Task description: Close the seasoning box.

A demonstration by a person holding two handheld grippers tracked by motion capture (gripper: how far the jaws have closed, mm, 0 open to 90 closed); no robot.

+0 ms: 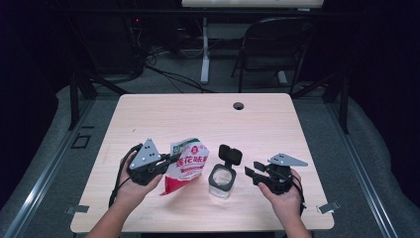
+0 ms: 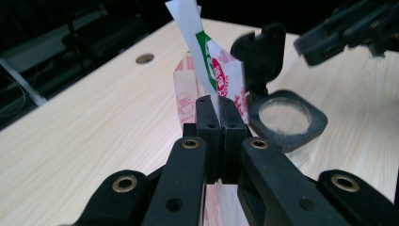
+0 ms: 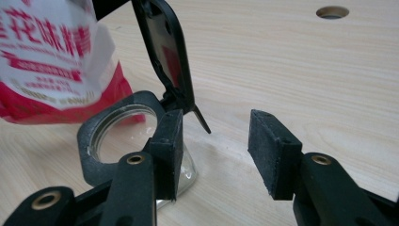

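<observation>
In the high view, the pouch [image 1: 185,166] was clamped by the left gripper [image 1: 171,159] just left of the open jar [image 1: 221,180]. In the left gripper view, the jar [image 2: 287,120] lay right of the pinched pouch [image 2: 211,75]. In the right gripper view, the right gripper [image 3: 214,150] stood open and empty beside the jar [image 3: 117,136].

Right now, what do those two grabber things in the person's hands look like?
Both the left gripper and the right gripper are black, with two flat square-ended jaws and brass-coloured rivets. Each carries a grey three-cornered plate on top. A black cable trails from each. The forearms are bare, with no sleeves.
</observation>
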